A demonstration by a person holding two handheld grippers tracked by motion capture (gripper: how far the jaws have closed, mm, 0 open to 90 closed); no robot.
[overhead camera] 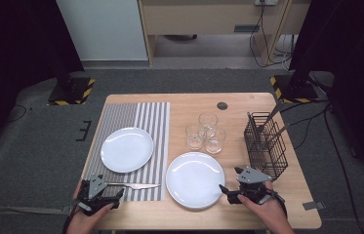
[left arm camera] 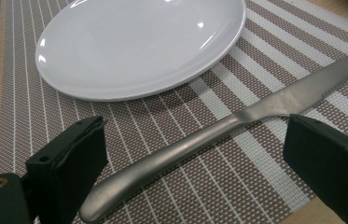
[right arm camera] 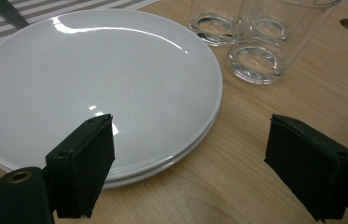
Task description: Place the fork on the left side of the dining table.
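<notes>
A steel knife [left arm camera: 218, 130] lies on the striped placemat [left arm camera: 265, 186], handle toward me, below a white plate [left arm camera: 139, 42]. My left gripper [left arm camera: 195, 128] is open, and the knife handle lies between its jaws without either pad touching it. In the high view that left gripper [overhead camera: 104, 188] is at the placemat's [overhead camera: 140, 117] near edge. My right gripper [right arm camera: 188, 121] is open at the near right rim of a second white plate [right arm camera: 92, 70]: one jaw hangs over the plate, the other over bare wood. A second rim shows under that plate.
Three empty glasses [overhead camera: 205, 132] stand close together behind the right plate [overhead camera: 195, 179]. A black wire basket [overhead camera: 266, 145] with utensils stands at the right. The plate [overhead camera: 127, 149] on the placemat is at the left. Bare wood lies along the near edge.
</notes>
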